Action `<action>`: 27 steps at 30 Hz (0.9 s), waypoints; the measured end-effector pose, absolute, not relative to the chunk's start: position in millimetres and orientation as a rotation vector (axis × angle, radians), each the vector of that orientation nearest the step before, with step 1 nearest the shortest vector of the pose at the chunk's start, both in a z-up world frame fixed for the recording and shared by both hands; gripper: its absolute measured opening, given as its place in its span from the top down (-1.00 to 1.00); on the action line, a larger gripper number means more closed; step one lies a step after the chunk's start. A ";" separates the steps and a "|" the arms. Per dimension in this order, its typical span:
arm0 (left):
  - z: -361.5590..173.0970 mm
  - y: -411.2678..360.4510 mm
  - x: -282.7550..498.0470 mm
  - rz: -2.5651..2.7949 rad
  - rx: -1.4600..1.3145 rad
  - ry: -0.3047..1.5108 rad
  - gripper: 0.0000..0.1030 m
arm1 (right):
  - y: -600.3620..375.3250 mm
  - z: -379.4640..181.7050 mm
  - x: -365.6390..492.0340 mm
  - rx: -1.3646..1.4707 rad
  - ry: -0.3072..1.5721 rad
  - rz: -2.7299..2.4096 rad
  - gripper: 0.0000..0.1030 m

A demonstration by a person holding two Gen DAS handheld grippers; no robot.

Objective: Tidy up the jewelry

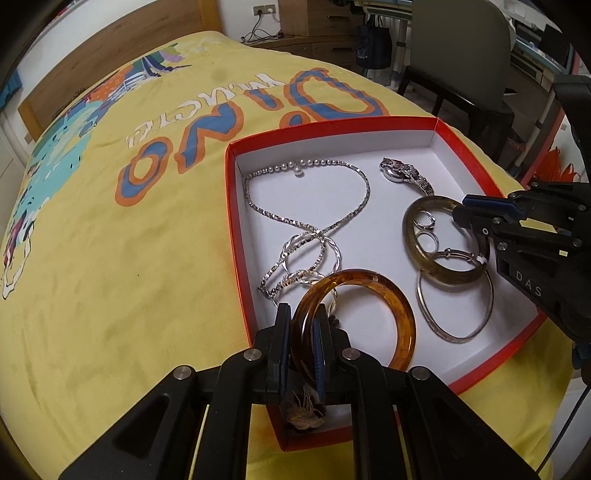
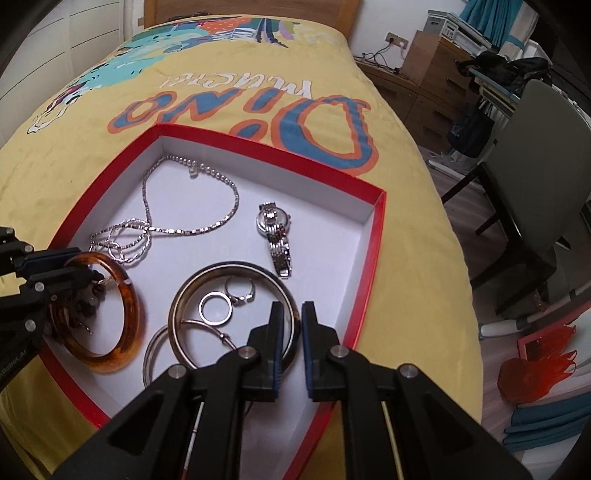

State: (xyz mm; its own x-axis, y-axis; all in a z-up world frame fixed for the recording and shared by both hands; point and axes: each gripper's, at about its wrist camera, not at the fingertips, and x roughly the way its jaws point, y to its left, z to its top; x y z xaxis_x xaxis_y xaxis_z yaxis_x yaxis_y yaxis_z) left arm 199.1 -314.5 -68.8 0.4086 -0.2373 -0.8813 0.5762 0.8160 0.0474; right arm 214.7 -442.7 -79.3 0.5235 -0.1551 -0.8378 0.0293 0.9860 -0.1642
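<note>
A red box (image 1: 236,221) with a white floor lies on the yellow bedcover. My left gripper (image 1: 301,326) is shut on the near rim of an amber bangle (image 1: 402,317), which tilts up inside the box's near corner. My right gripper (image 2: 292,317) straddles the rim of a dark olive bangle (image 2: 229,266) lying flat. A gap shows beside the rim, so the pads do not press it. Two silver rings (image 2: 216,308) lie inside that bangle, and a thin silver bangle (image 2: 151,350) lies partly under it. A bead necklace (image 2: 229,192) and a silver watch (image 2: 275,225) rest farther back.
The box (image 2: 373,258) sits near the bed's right edge. The yellow cover (image 1: 110,277) with its big printed letters stretches to the left and back to a wooden headboard (image 2: 251,11). A dark chair (image 2: 535,155) and an orange mesh bag (image 2: 535,373) stand on the floor to the right.
</note>
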 end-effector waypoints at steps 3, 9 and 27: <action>-66.0 -312.5 196.5 -0.530 0.361 1.031 0.75 | -441.1 -71.5 209.0 -0.121 1.004 -0.116 0.61; -46.2 -301.6 184.9 -0.531 0.328 0.994 0.44 | -436.9 -54.6 193.9 -0.110 0.978 -0.129 0.58; 16.3 -224.1 117.7 -0.410 0.264 0.868 -0.49 | -371.1 4.0 110.7 0.049 0.883 -0.081 0.20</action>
